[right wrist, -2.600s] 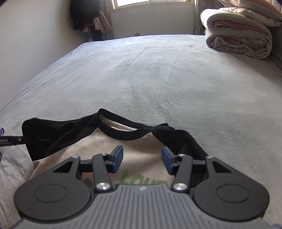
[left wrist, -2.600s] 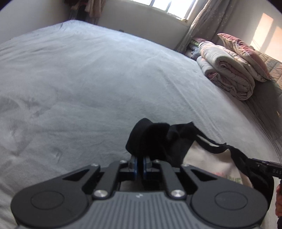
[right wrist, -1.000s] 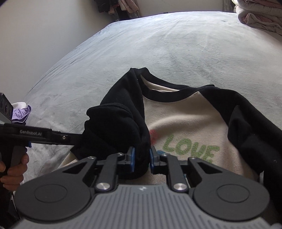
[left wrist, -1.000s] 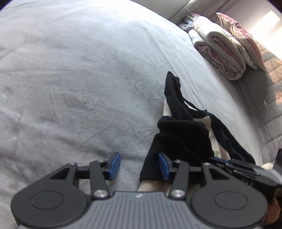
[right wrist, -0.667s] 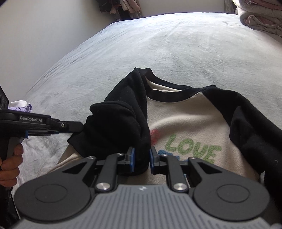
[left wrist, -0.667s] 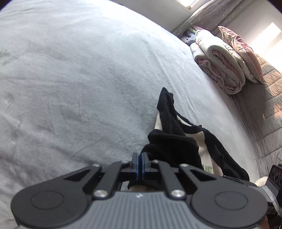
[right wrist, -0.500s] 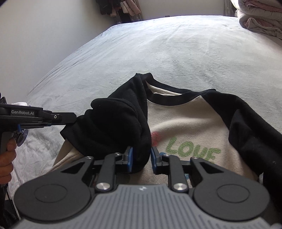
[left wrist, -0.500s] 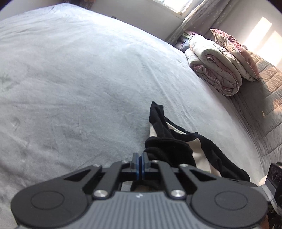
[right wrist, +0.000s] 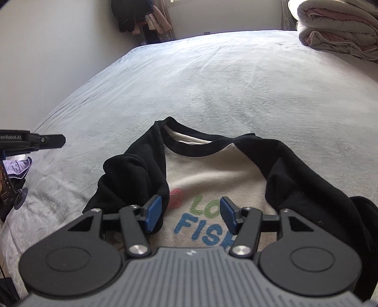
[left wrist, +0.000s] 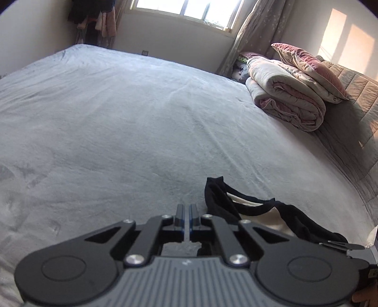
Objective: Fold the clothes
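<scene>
A cream sweatshirt (right wrist: pixel 212 170) with black collar and sleeves and green and blue letters lies flat on the grey bedcover (right wrist: pixel 212 78). Its left sleeve (right wrist: pixel 127 179) is folded in over the body's edge. My right gripper (right wrist: pixel 191 213) hovers over the chest print with its jaws opening. Nothing is between the blue pads, and the left pad stands beside the folded sleeve. My left gripper (left wrist: pixel 186 212) is shut and empty, above the bedcover to the left of the sweatshirt (left wrist: pixel 259 215). In the right wrist view the left gripper (right wrist: pixel 62 141) shows well clear of the sleeve.
Folded quilts (left wrist: pixel 288 101) and a pillow (left wrist: pixel 307 63) are stacked at the bed's far right. Clothes (left wrist: pixel 94 19) hang in the far corner by the window. A purple cloth (right wrist: pixel 19 166) lies off the bed's left edge. The bedcover stretches wide beyond the sweatshirt.
The left gripper went from open beside the sleeve to shut, then rose and drew away from it. The right gripper's jaws parted and let go of the folded black sleeve.
</scene>
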### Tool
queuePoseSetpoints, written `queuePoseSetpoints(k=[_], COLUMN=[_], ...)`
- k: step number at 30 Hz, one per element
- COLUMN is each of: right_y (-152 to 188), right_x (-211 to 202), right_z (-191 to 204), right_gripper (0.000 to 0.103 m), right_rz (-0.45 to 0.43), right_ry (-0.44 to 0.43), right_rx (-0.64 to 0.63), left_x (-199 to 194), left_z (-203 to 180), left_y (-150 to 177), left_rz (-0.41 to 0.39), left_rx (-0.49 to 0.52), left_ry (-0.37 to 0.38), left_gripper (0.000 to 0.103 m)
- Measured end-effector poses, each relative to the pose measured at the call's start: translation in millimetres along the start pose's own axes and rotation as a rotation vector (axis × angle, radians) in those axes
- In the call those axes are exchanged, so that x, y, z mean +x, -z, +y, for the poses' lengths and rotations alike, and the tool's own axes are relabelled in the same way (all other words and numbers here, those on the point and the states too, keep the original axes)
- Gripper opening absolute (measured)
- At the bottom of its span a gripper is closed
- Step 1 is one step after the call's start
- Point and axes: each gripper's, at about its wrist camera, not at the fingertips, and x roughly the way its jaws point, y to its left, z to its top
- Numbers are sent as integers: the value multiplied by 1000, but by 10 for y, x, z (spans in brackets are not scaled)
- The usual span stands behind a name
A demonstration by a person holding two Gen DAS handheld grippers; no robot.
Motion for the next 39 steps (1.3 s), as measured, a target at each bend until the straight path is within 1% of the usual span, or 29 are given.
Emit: queuePoseSetpoints(k=[1,2,4,6,10,13,15,16,18,21,23,26,28,30,31,32,33,34,39], right_y=[-2,0,4,7,0,-11,-14,-17,-25,-21,-5,25,45,57,56,56,56,47,-58], right_x=[-5,-7,-11,-26,-116,-233,-334,-388,-496,-614,-652,-632,-591,-534,-507,-500,-496,-496,-531], right_z=[-17,-32,-52,-70,-113,-180,-232,-262,-331,-456,-566,-753,-836,-886,-905,-916,-925,-928,-942], right_gripper=[59,59,59,59,59,59,59,59,59,59,59,59,58,47,33,27,25,17,12], right_rz=[-1,1,4,5,-4,-21,-37,-47,-67,-89,-86,-67,-40,-16,-4,1,5,3,-24], right_ry=[0,3,7,11,21,39,54,62,88,151,193,240,252,281,292,302,312,322,404], right_rx=[6,10,14,16,9,4,2,2,2,-2,9,47,60,58,51,49,47,40,2], left_x=[52,115,264,419,679,812,854,860,838,743,664,550,486,432,409,385,362,335,186], left_z=[12,28,67,98,108,78,49,32,-19,-93,-125,-142,-149,-156,-156,-155,-155,-147,-42], left_y=[27,48,94,132,136,132,132,136,140,133,109,36,-24,-79,-107,-135,-162,-191,-362], left_rz=[19,43,106,158,218,235,232,227,209,174,151,123,108,96,90,84,78,70,18], left_rx=[-12,-28,-92,-159,-261,-303,-314,-313,-292,-246,-221,-201,-190,-171,-161,-151,-141,-135,-125], left_ry=[7,15,37,66,93,98,90,88,70,54,43,31,27,13,1,-10,-21,-30,-75], left_gripper=[11,23,40,41,42,42,38,20,13,10,9,9,8,8,8,8,8,8,8])
